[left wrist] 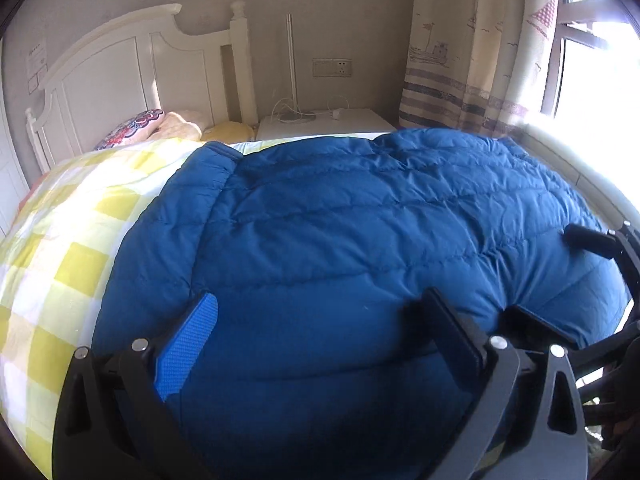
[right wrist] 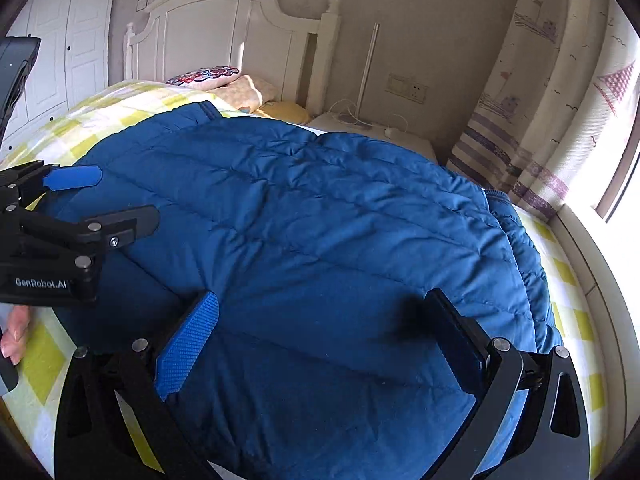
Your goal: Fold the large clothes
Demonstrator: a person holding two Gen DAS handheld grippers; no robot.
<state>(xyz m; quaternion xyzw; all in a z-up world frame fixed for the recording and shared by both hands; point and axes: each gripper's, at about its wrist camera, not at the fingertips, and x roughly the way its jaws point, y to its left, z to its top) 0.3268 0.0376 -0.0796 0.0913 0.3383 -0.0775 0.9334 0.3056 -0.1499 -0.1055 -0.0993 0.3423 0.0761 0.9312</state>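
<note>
Blue quilted puffer jacket [left wrist: 340, 240] spread puffy over yellow-checked bedspread [left wrist: 60, 240]; left gripper [left wrist: 320, 332], right gripper [right wrist: 320, 332] fingers spread, gripping nothing.

Left gripper [left wrist: 316, 344] and right gripper [right wrist: 320, 344] both spread wide, side by side.

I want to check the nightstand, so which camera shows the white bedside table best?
The left wrist view: the white bedside table shows its whole top, with cables lying on it. In the right wrist view the table is partly hidden behind the blue puffer jacket.
</note>
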